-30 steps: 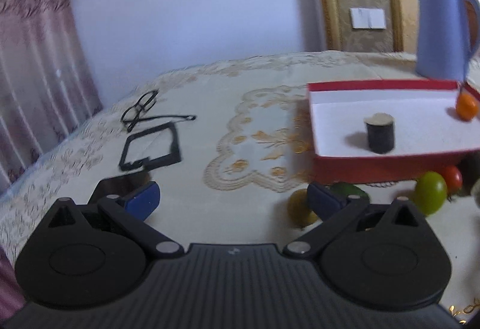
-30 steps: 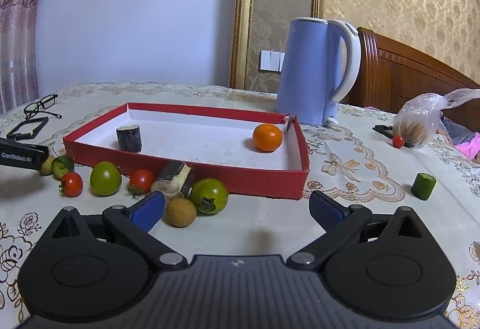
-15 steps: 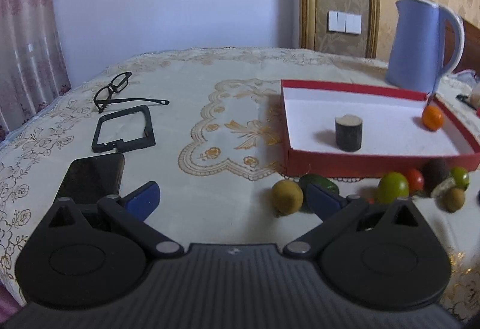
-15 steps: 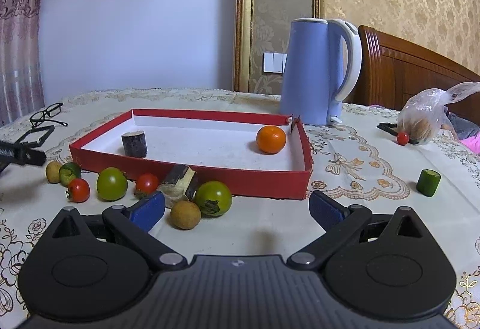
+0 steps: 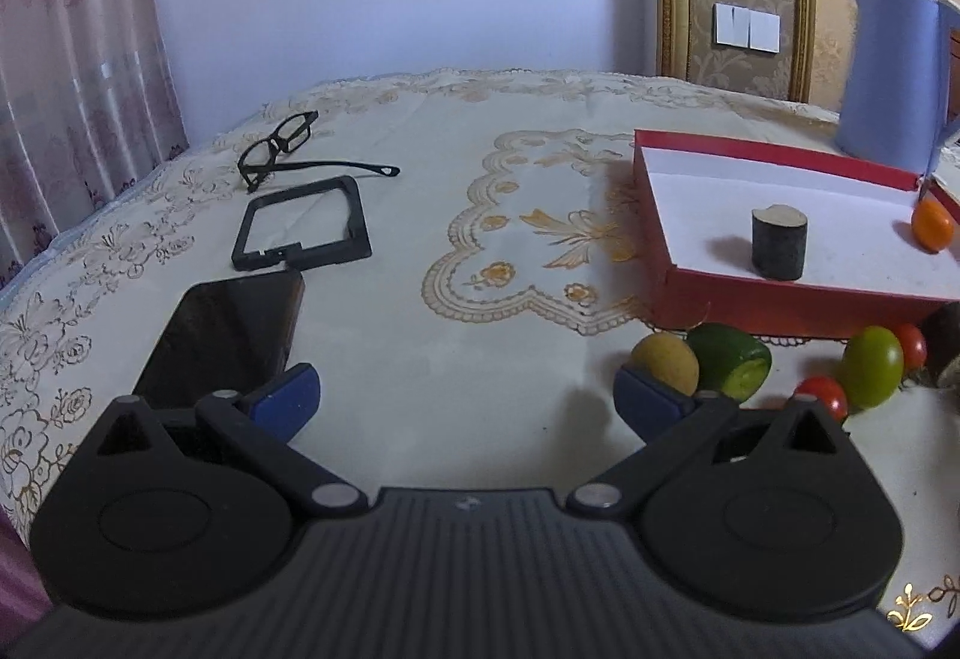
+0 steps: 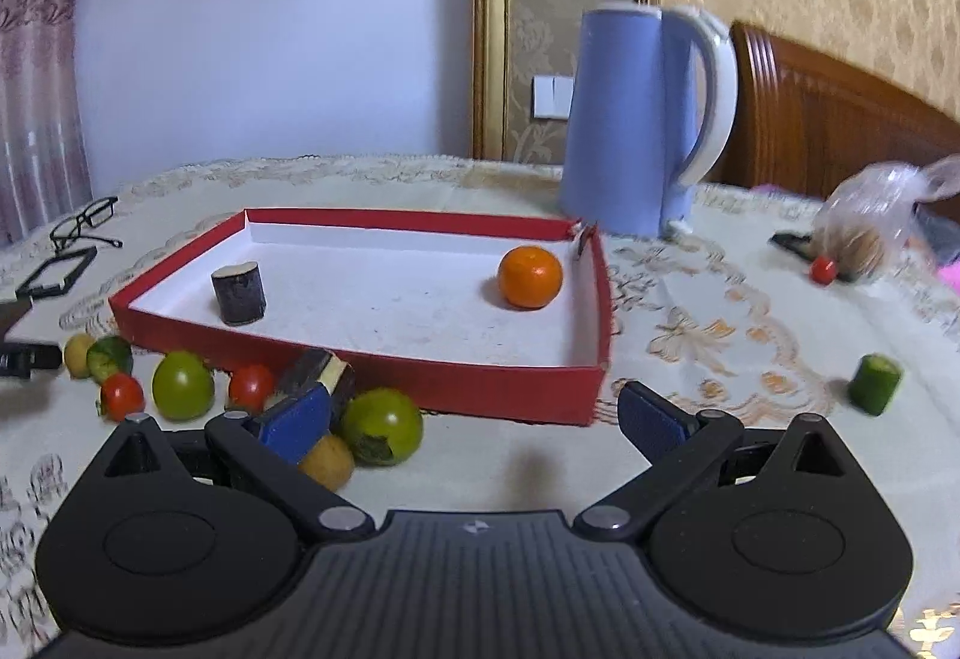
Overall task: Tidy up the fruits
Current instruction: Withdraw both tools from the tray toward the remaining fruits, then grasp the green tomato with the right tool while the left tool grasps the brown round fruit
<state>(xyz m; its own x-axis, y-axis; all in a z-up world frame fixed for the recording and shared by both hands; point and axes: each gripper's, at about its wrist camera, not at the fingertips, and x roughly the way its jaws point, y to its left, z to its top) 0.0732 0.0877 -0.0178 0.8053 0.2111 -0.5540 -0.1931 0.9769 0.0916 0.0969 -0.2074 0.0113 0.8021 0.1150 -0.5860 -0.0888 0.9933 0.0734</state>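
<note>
Since a second ago I have swung my left gripper (image 5: 465, 395) round toward the near end of the fruit row and eased my right gripper (image 6: 474, 422) closer to the red tray (image 6: 516, 383), so the kettle (image 6: 630, 119) looms larger. Both sets of fingers stand wide apart and hold nothing. The table (image 5: 480, 311) carries the tray near its middle, I judge as the place the fruits should end up; inside it sit only the orange (image 6: 530, 277), by the right wall, and a dark cylinder (image 6: 239, 294) near the left end. The rest lie loose along the tray's front wall: a green tomato (image 6: 384, 426) and a small brown fruit (image 6: 329, 461) just beside my right gripper's left finger, another green tomato (image 6: 183, 385), two red tomatoes (image 6: 122, 395), and the yellowish fruit (image 5: 665, 362) touching a cut green piece (image 5: 729, 364) right by my left gripper's right finger. I keep the fingers spread to straddle a fruit.
</note>
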